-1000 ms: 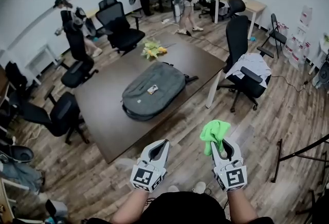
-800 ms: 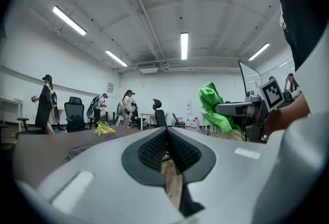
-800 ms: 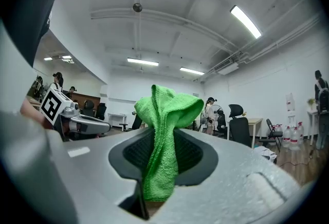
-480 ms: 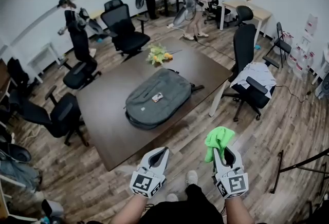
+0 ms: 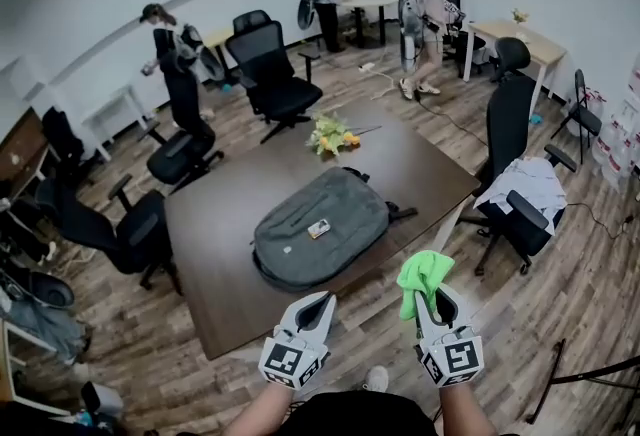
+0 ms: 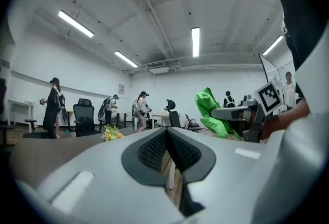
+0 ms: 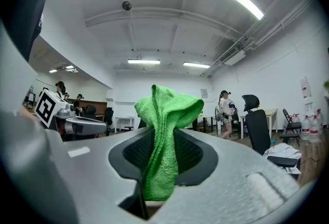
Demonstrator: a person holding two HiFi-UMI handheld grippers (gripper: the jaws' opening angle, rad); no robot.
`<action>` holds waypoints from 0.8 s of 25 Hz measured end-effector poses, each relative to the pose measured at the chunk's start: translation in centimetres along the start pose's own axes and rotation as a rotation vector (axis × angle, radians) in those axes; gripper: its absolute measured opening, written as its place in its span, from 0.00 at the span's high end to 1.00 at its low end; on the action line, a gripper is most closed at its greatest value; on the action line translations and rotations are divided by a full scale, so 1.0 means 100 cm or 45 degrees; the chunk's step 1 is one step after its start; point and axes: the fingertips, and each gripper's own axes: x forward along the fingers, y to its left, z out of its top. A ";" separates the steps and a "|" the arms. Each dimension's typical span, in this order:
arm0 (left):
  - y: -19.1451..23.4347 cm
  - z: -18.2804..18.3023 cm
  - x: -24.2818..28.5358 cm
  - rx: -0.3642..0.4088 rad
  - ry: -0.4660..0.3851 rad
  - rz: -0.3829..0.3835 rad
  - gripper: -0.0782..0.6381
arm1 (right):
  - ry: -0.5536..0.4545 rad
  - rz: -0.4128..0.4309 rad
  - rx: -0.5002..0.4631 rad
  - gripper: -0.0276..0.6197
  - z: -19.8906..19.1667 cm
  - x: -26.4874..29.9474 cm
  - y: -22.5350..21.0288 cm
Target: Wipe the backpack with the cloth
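My right gripper (image 5: 433, 302) has its jaws clamped on the green cloth (image 5: 421, 273), which bunches up above them. My left gripper (image 5: 313, 308) is closed on nothing. Both hang just short of the table (image 5: 215, 224), where the grey backpack (image 5: 330, 219) lies flat, well apart from the cloth.

label (image 5: 319, 228) on backpack (image 5: 355, 209) unreadable, cloth (image 7: 163, 135) base hidden
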 end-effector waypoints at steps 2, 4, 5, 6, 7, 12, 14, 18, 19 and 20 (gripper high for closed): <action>0.006 0.001 0.013 -0.004 -0.006 0.032 0.87 | -0.001 0.036 0.000 0.80 0.000 0.016 -0.010; 0.012 0.002 0.022 0.000 -0.003 0.065 0.87 | 0.007 0.074 -0.003 0.80 -0.001 0.029 -0.017; 0.015 0.001 0.025 0.001 -0.001 0.083 0.87 | 0.012 0.092 -0.005 0.80 -0.002 0.034 -0.020; 0.018 -0.001 0.027 0.000 0.001 0.101 0.87 | 0.016 0.109 -0.005 0.80 -0.003 0.039 -0.022; 0.021 -0.003 0.028 -0.004 0.005 0.121 0.87 | 0.020 0.125 -0.002 0.80 -0.005 0.045 -0.024; 0.041 -0.009 0.024 -0.020 0.043 0.219 0.87 | 0.047 0.202 0.033 0.80 -0.013 0.072 -0.020; 0.051 -0.015 0.021 -0.027 0.054 0.259 0.87 | 0.066 0.241 0.036 0.80 -0.017 0.086 -0.015; 0.082 -0.023 0.013 -0.055 0.082 0.339 0.87 | 0.087 0.318 0.050 0.80 -0.023 0.120 0.004; 0.089 -0.026 0.012 -0.060 0.086 0.349 0.87 | 0.088 0.328 0.049 0.80 -0.023 0.127 0.009; 0.097 -0.029 0.012 -0.066 0.089 0.359 0.87 | 0.089 0.336 0.046 0.80 -0.024 0.135 0.012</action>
